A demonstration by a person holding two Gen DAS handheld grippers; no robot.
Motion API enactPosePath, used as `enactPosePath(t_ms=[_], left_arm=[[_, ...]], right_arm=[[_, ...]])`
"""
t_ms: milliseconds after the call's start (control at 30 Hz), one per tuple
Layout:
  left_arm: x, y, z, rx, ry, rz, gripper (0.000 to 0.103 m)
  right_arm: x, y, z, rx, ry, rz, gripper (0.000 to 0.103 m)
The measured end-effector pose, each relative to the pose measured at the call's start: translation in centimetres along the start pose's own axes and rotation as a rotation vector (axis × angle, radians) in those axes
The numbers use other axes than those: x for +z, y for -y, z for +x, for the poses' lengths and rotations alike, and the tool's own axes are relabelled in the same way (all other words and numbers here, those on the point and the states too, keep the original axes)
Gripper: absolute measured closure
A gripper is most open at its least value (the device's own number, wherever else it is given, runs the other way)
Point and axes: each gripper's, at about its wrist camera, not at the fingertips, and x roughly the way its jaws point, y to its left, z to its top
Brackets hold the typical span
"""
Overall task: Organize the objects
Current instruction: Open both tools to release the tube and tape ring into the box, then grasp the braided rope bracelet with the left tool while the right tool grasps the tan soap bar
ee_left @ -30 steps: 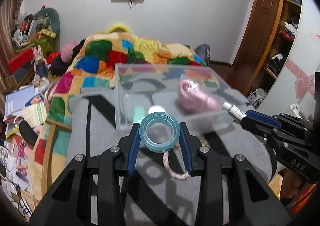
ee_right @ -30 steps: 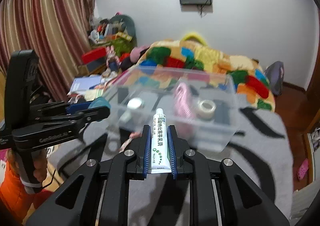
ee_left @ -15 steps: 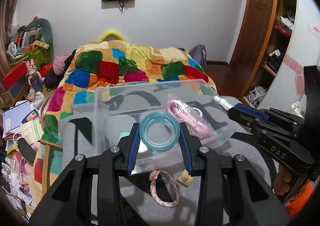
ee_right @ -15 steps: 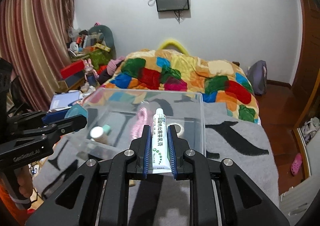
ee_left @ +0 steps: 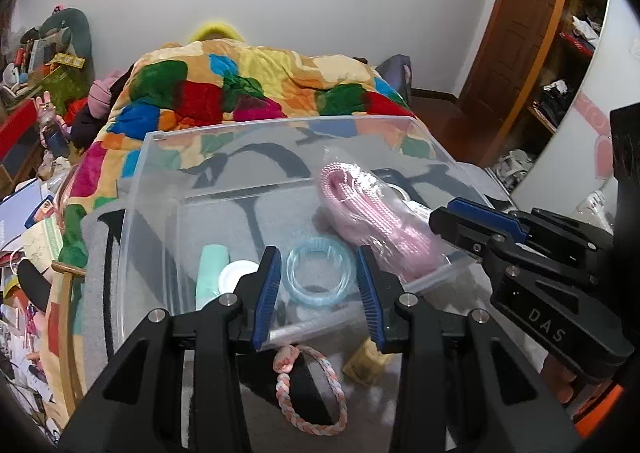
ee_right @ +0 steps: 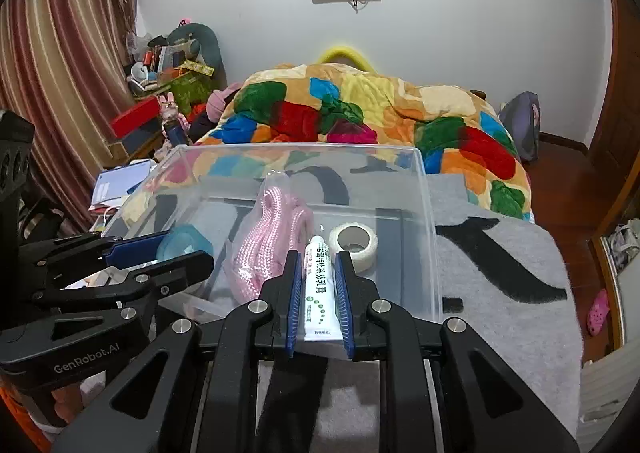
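Looking along our left gripper (ee_left: 318,285), we see its two blue pads spread wide, one on each side of a blue ring (ee_left: 319,271). The ring lies in the near part of the clear box (ee_left: 160,181), and we cannot tell if the pads touch it. Our left gripper has nothing tight in its grip that we can see.

Our right gripper (ee_right: 318,289) has its jaws pressed close on a white tube (ee_right: 319,285) with green writing. The tube points away from us, over the near edge of the box.

Inside the box, a pink rope in a clear bag (ee_left: 372,213) lies in the middle, to the right of the ring. A roll of white tape (ee_right: 353,241) sits at the right side, just beside the tip of the tube. A mint green bottle (ee_left: 212,273) with a white cap lies at the near left.

The box sits on a gray blanket (ee_right: 500,253) with black marks. On the blanket, just near the box, lie a pink and white braided loop (ee_left: 308,397) and a small yellow packet (ee_left: 366,367). A bright patchwork quilt (ee_right: 360,113) covers the bed behind.
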Motion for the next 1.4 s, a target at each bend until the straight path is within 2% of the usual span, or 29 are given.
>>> enactPosePath(t_ms=[233,367,500,600,800,1000,1067,1100,1200,1267,1400], left_arm=[[0.4,0.5,-2.4,0.011,0.054,0.029,0.063],[0.0,0.4,-4.0,0.023,0.085,0.039,0.051],[-1.2,0.1,-5.1,0.025,0.088,0.041,0.046],[-2.5,-0.1,-5.0,0.032,0.061,0.054,0.038],[-5.3,-0.1,-2.7,0.058,-0.041,0.097,0.038],[-7.8,-0.5,0.6,0.01,-0.163,0.093,0.038],[-8.2,0.0,0.5,0.038,-0.137,0.127,0.038],[-8.3,0.1,0.4,0.037,-0.135,0.13,0.038],[-8.7,-0.1,-0.1,0.009,-0.117,0.121,0.063],[-9.2,-0.4,-0.5,0.012,-0.104,0.112,0.072],[-10.2,-1.6,-1.7,0.009,-0.095,0.103,0.077]], right_arm=[[0.0,-0.9,-2.5,-0.007,0.038,-0.043,0.084],[-0.4,-1.2,-4.1,0.003,0.063,-0.062,0.081],[-1.4,-1.4,-5.7,0.017,0.074,-0.082,0.073],[-2.6,-1.7,-6.2,0.023,0.056,-0.103,0.065],[-5.1,-2.6,-5.3,0.022,-0.01,-0.157,0.053],[-6.7,-3.1,-2.8,0.048,-0.091,-0.156,0.051],[-6.8,-3.1,-2.1,0.056,-0.112,-0.153,0.051],[-6.9,-3.2,-1.5,0.067,-0.128,-0.149,0.051],[-7.0,-3.7,-0.4,0.086,-0.152,-0.149,0.048],[-6.9,-4.1,0.4,0.092,-0.165,-0.159,0.047],[-6.9,-5.2,2.1,0.079,-0.184,-0.192,0.047]])
